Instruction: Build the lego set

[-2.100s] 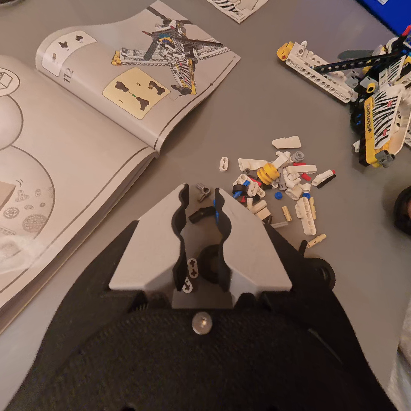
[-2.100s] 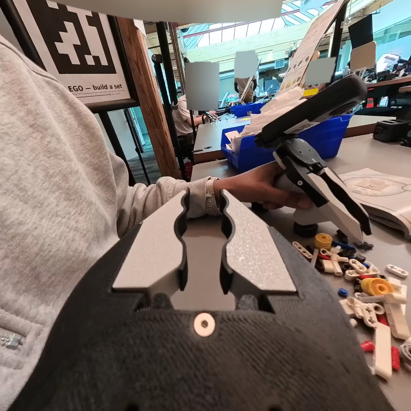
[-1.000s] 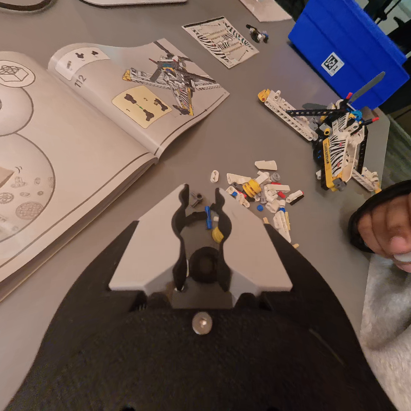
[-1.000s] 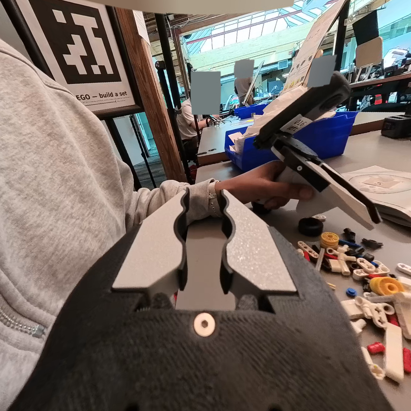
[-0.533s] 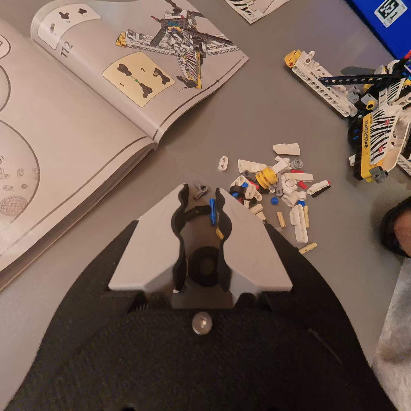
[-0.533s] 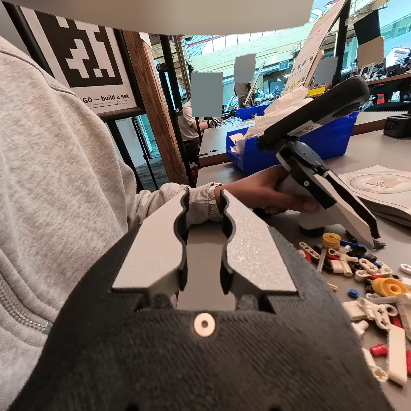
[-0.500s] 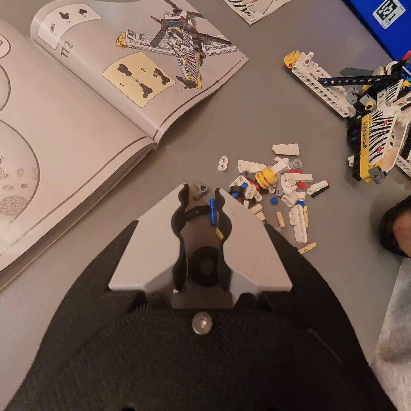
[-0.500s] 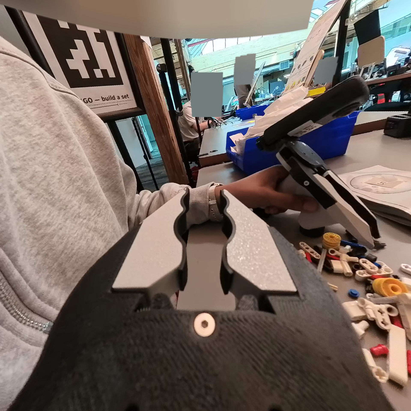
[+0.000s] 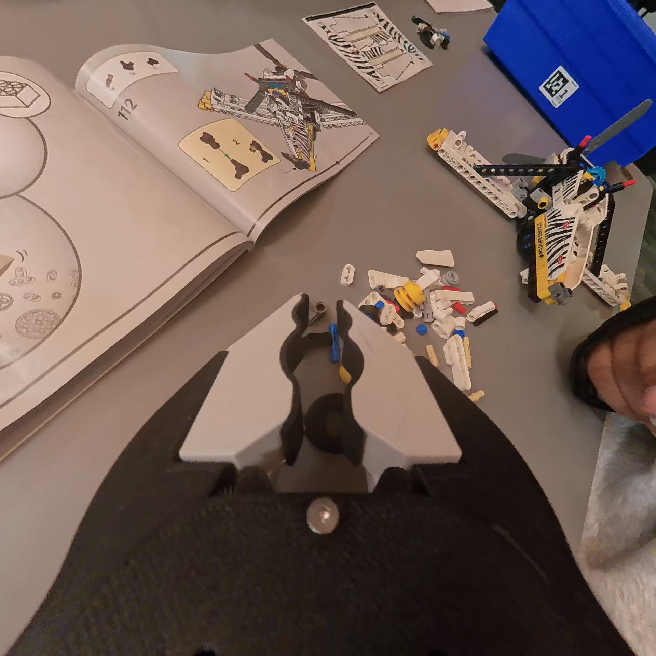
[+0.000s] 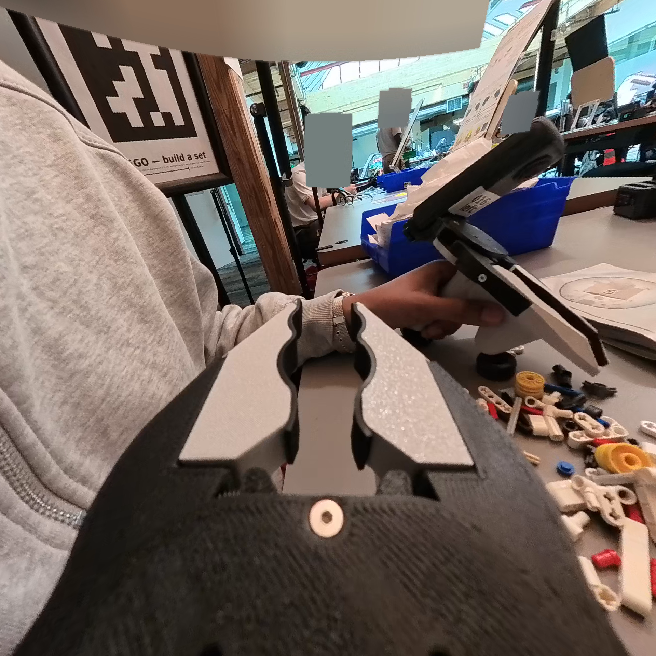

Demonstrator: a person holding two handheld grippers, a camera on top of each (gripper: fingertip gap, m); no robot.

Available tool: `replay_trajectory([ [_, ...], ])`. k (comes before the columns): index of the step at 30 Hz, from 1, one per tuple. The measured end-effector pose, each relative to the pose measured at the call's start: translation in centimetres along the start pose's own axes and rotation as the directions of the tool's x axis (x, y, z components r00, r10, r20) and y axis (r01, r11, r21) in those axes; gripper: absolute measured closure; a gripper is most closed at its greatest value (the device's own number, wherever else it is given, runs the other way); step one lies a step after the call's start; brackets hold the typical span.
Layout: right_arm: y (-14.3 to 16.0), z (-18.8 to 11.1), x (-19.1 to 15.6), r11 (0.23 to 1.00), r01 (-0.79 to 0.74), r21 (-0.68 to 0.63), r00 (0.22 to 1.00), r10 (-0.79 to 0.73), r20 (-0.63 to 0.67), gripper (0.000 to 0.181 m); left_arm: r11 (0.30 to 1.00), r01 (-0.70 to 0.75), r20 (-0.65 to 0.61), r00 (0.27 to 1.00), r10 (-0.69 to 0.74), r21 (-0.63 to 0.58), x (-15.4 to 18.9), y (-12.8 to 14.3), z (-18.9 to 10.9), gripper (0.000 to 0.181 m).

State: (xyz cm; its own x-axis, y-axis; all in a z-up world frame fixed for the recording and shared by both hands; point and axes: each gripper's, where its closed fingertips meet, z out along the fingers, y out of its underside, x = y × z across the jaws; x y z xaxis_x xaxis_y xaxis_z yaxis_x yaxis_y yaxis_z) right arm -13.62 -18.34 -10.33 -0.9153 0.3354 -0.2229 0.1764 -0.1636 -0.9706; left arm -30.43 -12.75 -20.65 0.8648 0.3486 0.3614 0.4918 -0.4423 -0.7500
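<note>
My left gripper (image 9: 321,305) is open and empty, hovering above the left edge of a pile of loose lego pieces (image 9: 426,309). Under its jaws lie a black tyre (image 9: 326,422), a blue pin (image 9: 333,342) and a small grey connector (image 9: 317,309). The partly built yellow, white and zebra-striped helicopter (image 9: 553,227) stands on the table at the right. My right gripper (image 10: 326,312) is open and empty, held near the person's grey sleeve (image 10: 88,284). The right wrist view shows the left gripper (image 10: 596,362) tilted down over the tyre (image 10: 495,365) and the pile (image 10: 568,419).
An open instruction booklet (image 9: 142,177) lies at the left, with a sticker sheet (image 9: 369,46) behind it. A blue bin (image 9: 582,71) stands at the far right. A hand (image 9: 621,365) is at the right edge. Other tables and people are in the background. There is about 20 cm between the tips of the two grippers.
My left gripper has lifted and drawn back from the pile, so more of the table shows. Its jaws stay open and empty. The right gripper has barely moved.
</note>
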Motion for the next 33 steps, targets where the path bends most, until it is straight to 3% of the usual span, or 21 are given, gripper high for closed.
replay_trajectory([
  [9, 0.0, 0.0, 0.0, 1.000, -0.007, 0.003, 1.000, 0.007, 0.003, 0.156, 0.996, 0.001, 0.028, 1.000, 0.002, -0.091, -0.2, 1.1, 0.9, 0.154],
  [18, 0.0, 0.0, 0.0, 1.000, -0.011, 0.006, 1.000, 0.011, 0.005, 0.156, 0.997, 0.003, 0.001, 1.000, -0.003, -0.079, 0.2, 1.0, 0.8, 0.171],
  [24, -0.1, 0.1, 0.0, 1.000, -0.018, 0.008, 1.000, 0.018, 0.010, 0.156, 0.994, 0.005, 0.017, 1.000, -0.004, -0.105, -0.2, 1.0, 1.2, 0.165],
  [33, 0.0, 0.2, 0.1, 1.000, -0.014, 0.003, 1.000, 0.014, 0.007, 0.156, 0.993, 0.019, 0.005, 1.000, -0.019, -0.115, 0.0, 1.0, 1.2, 0.175],
])
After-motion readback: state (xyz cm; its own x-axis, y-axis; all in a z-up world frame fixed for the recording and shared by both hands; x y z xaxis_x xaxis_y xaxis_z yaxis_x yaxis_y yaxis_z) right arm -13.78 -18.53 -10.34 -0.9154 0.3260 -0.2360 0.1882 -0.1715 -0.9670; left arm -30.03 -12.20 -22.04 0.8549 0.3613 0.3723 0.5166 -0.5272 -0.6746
